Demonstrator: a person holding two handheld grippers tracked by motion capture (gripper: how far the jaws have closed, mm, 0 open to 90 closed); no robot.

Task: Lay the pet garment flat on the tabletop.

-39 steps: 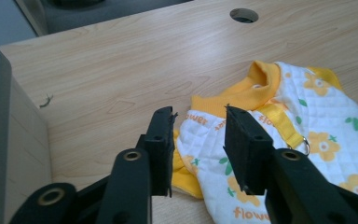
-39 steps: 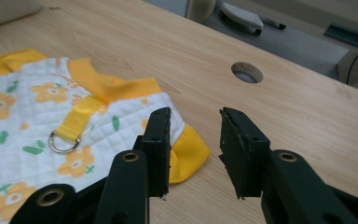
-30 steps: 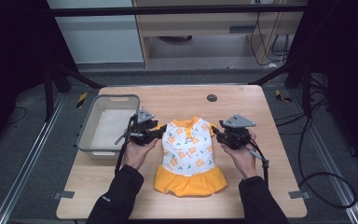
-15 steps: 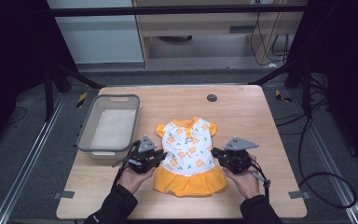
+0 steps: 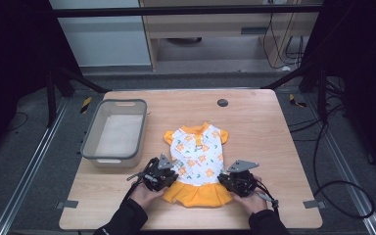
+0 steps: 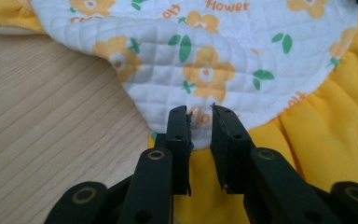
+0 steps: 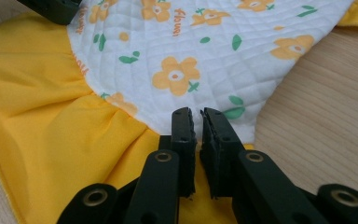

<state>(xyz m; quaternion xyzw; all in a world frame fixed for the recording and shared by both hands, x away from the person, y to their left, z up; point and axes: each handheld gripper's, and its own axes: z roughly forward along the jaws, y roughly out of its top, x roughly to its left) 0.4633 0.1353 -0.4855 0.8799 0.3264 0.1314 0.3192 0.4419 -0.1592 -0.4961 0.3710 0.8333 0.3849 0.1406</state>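
A small dress [image 5: 196,164] lies flat on the wooden tabletop [image 5: 269,127], a little below the centre of the high view, its orange collar toward the top of the frame and its orange skirt toward the bottom edge. The bodice is white quilted cloth printed with orange flowers and green leaves.

The left gripper [image 5: 162,178] sits at the lower left of the garment, at the seam where the white bodice meets the skirt. In the left gripper view its jaws have just been closing and now stand with a narrow gap, a fold of the white fabric [image 6: 200,116] pinched up between the tips, with the skirt [image 6: 335,135] spreading to the lower right of that frame.

The right gripper [image 5: 235,182] is at the matching spot on the lower right of the dress. In the right gripper view its jaws have likewise just drawn together, down to a thin slit, and the edge of the white cloth [image 7: 196,119] is caught between them, the skirt [image 7: 42,116] filling the left of the frame and bare wood [image 7: 326,107] at the right.

A hand holds each gripper, dark sleeves coming in from the bottom edge.

A grey plastic bin [image 5: 89,147] stands on the tabletop at the left of the high view, well apart from the dress's collar and just above the left gripper. A small dark round disc [image 5: 222,102] is set in the wood near the top edge.
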